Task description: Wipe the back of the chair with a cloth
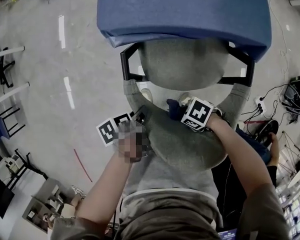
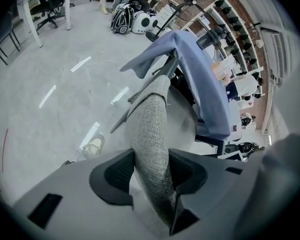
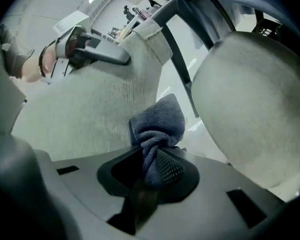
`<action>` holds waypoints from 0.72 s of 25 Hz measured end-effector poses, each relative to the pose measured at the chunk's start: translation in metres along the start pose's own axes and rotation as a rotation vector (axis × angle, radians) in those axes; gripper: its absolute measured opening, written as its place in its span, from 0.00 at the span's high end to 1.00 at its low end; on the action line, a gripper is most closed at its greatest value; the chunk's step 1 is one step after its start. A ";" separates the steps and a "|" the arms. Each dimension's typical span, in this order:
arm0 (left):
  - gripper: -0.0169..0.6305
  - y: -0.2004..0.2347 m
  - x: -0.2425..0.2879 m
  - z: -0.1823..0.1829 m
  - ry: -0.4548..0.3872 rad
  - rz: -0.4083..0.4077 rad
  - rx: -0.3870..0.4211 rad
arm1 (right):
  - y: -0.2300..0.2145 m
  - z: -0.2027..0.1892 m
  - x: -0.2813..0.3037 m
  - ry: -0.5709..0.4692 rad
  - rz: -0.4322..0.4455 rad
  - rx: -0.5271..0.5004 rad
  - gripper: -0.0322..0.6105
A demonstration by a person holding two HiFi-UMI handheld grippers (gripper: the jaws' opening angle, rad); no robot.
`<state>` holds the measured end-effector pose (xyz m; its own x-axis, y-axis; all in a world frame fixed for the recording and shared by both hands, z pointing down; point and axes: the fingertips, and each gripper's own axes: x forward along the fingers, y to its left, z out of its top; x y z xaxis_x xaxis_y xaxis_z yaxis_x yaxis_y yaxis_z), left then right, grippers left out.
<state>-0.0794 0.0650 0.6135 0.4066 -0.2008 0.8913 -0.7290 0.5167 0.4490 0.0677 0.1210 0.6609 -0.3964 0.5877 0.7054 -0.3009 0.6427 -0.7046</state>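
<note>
Steadying appears to be the left side's purpose. The left gripper [image 2: 150, 176] has its jaws clenched across the upper edge of the chair back [image 2: 149, 119], probably to keep the chair from swivelling under pressure. To its right, the back's grey fabric face lies exposed for wiping. Further right, the right gripper [image 3: 151, 170] grasps a bunched blue cloth [image 3: 157, 119], its free wad at the back's top edge; contact there cannot be confirmed.
</note>
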 end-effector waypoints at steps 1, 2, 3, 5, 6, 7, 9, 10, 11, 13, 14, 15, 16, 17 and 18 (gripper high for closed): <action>0.67 0.000 0.000 0.000 0.001 0.002 0.002 | -0.003 -0.017 -0.007 0.042 -0.008 -0.006 0.81; 0.68 0.000 0.000 0.000 0.002 0.003 0.004 | -0.006 -0.033 -0.015 0.087 -0.023 -0.018 0.81; 0.68 0.000 0.001 0.000 0.005 0.003 0.006 | -0.011 -0.048 -0.024 0.140 -0.044 -0.038 0.81; 0.68 0.000 0.001 -0.001 0.014 0.004 0.014 | -0.022 -0.077 -0.043 0.265 -0.094 -0.087 0.81; 0.68 -0.001 0.002 -0.001 0.018 0.004 0.020 | -0.028 -0.091 -0.051 0.330 -0.120 -0.110 0.81; 0.68 -0.001 0.003 -0.001 0.020 0.003 0.028 | -0.035 -0.104 -0.061 0.390 -0.150 -0.128 0.81; 0.67 -0.001 0.003 0.001 0.022 0.002 0.042 | -0.052 -0.121 -0.083 0.478 -0.222 -0.146 0.81; 0.67 -0.001 0.003 0.001 0.023 0.001 0.044 | -0.060 -0.127 -0.094 0.506 -0.259 -0.149 0.81; 0.67 -0.001 0.003 0.000 0.023 0.001 0.044 | -0.068 -0.132 -0.104 0.527 -0.297 -0.149 0.81; 0.67 -0.001 0.003 -0.001 0.024 -0.002 0.042 | -0.083 -0.138 -0.123 0.553 -0.381 -0.152 0.81; 0.67 -0.001 0.003 -0.001 0.025 -0.005 0.042 | -0.090 -0.139 -0.131 0.556 -0.427 -0.152 0.81; 0.67 -0.001 0.004 -0.001 0.026 -0.008 0.043 | -0.097 -0.139 -0.137 0.553 -0.472 -0.148 0.81; 0.67 -0.002 0.004 -0.001 0.027 -0.012 0.045 | -0.103 -0.137 -0.140 0.547 -0.515 -0.140 0.81; 0.67 -0.002 0.004 0.000 0.028 -0.016 0.049 | -0.107 -0.136 -0.140 0.545 -0.556 -0.134 0.81; 0.67 -0.002 0.004 0.000 0.030 -0.020 0.053 | -0.108 -0.136 -0.137 0.553 -0.591 -0.138 0.81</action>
<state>-0.0761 0.0633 0.6167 0.4370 -0.1853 0.8802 -0.7482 0.4682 0.4701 0.2728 0.0380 0.6508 0.2902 0.2673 0.9189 -0.2025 0.9556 -0.2141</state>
